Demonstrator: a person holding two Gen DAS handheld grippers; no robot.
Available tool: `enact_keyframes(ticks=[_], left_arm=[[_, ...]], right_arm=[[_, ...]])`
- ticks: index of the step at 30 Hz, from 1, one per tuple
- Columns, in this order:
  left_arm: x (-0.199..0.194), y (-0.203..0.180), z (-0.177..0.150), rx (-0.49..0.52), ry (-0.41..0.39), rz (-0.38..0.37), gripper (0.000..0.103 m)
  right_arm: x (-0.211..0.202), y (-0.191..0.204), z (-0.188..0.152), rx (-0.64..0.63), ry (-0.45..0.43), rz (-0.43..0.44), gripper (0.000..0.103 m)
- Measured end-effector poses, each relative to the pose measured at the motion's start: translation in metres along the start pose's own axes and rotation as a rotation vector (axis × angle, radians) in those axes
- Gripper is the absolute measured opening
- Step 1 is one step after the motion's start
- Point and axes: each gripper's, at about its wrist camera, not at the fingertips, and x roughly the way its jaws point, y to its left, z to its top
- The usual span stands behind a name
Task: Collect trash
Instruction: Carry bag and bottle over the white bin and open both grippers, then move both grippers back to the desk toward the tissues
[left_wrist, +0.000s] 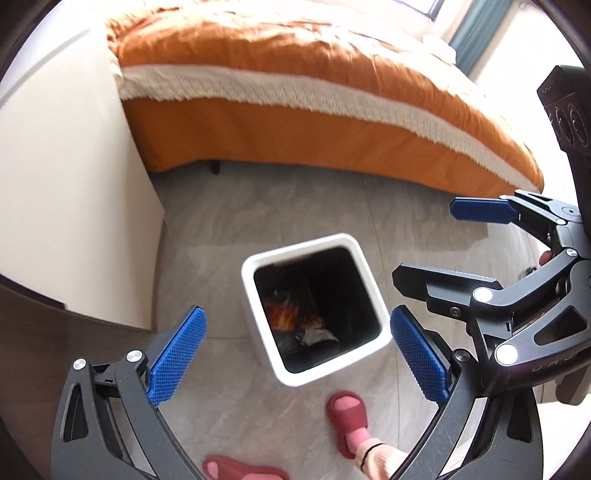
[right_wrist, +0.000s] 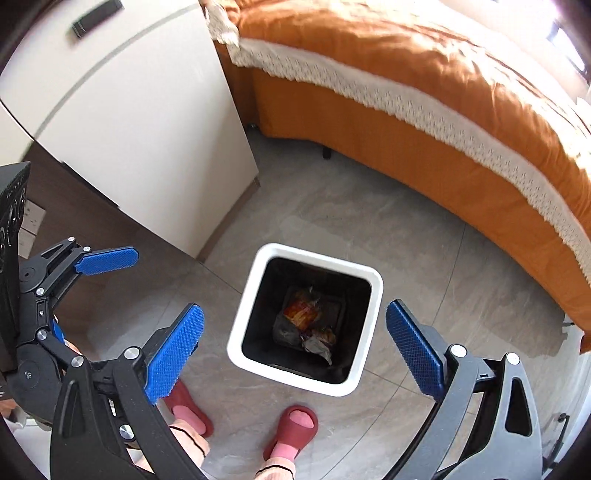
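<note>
A white square trash bin (left_wrist: 258, 266) with a black inside stands on the grey tile floor; it also shows in the right wrist view (right_wrist: 255, 291). Crumpled wrappers (left_wrist: 295, 317), orange and grey, lie at its bottom, also seen from the right wrist (right_wrist: 306, 321). My left gripper (left_wrist: 295, 354) hangs above the bin, open and empty. My right gripper (right_wrist: 295, 350) also hangs above the bin, open and empty. Each gripper shows in the other's view: the right one (left_wrist: 428, 243) and the left one (right_wrist: 162, 280).
An orange bed (right_wrist: 424, 122) with a white fringed cover runs along the far side. A white cabinet (right_wrist: 140, 122) stands to the left with a dark remote (right_wrist: 96, 16) on top. The person's feet in red slippers (right_wrist: 291, 432) stand just before the bin.
</note>
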Motion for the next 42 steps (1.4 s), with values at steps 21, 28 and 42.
enact_keyframes(ticks=[21,28,42], left_arm=[[-0.240,0.031,0.023,-0.158,-0.293,0.161,0.098],[-0.312,0.046,0.019,-0.196,-0.397,0.250,0.098],[-0.424,0.122,-0.022,-0.359,-0.521,0.451,0.098]], right_arm=[[-0.208,0.097,0.067,-0.118,-0.321,0.062,0.098],[-0.254,0.147,0.090,-0.209,-0.413,0.114,0.098],[-0.299,0.270,0.127,-0.403,-0.528,0.241,0.098]])
